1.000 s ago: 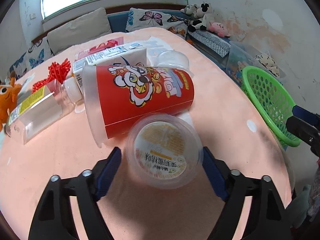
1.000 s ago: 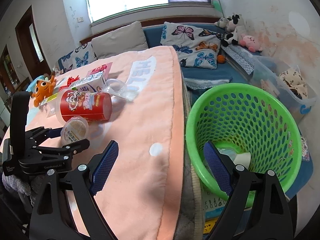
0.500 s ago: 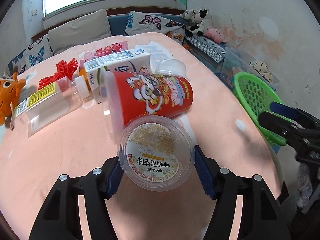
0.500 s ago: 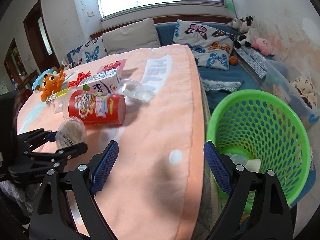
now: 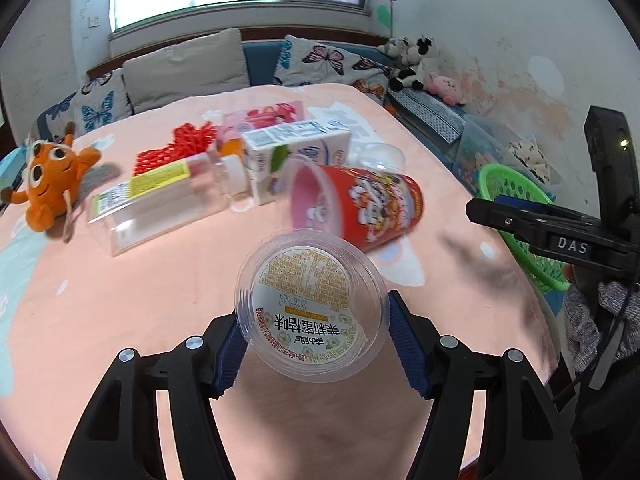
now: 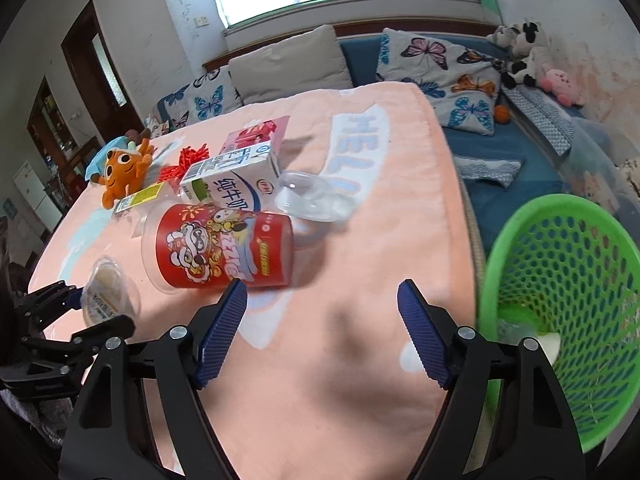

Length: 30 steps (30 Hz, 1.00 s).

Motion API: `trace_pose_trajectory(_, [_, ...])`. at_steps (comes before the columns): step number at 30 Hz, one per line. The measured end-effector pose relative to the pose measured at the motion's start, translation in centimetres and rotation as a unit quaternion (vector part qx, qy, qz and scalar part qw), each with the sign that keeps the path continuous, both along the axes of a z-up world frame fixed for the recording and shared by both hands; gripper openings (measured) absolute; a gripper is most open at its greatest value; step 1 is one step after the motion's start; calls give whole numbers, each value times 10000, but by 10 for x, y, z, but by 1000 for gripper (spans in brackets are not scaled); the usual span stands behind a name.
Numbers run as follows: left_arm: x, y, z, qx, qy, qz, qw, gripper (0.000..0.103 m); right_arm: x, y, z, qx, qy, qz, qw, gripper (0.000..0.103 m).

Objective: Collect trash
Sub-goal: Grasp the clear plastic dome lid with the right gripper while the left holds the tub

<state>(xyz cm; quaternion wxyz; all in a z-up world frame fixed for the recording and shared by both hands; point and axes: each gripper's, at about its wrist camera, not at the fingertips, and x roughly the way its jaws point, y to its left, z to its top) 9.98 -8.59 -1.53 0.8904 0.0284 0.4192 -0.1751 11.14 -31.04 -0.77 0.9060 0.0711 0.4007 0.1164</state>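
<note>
Jaws of left gripper [image 5: 312, 338] pinch clear round plastic cup with printed foil lid [image 5: 311, 307] by its sides, lifted off peach-covered desk [image 5: 120, 300], seemingly for carry to green perforated plastic basket [image 6: 568, 304] beside desk edge; right gripper [image 6: 322, 330] jaws closing, nothing between, near red lidded snack canister [image 6: 224, 252], likely next trash

My left gripper [image 5: 312, 340] has closed on the jelly cup [image 5: 310, 308] and lifted it off the pink blanket [image 5: 120, 300]. The red cup [image 5: 360, 208] has rolled, showing its open mouth now. My right gripper [image 6: 322, 328] moved toward it, its jaws are closing with nothing between.
</note>
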Motion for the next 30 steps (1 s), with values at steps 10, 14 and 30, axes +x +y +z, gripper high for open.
trace_pose_trajectory(10, [10,33,7,-148,-57,392,9991,63,32,8,6,148,99,82,9998,71])
trace_pose_trajectory(14, [14,36,8,-150,-80,436,9989,63,44,10,8,276,163,103,9994,71])
trace_pose_trajectory(30, [25,51,9,-230,-125,550,9981,63,80,17,8,244,197,36,9995,71])
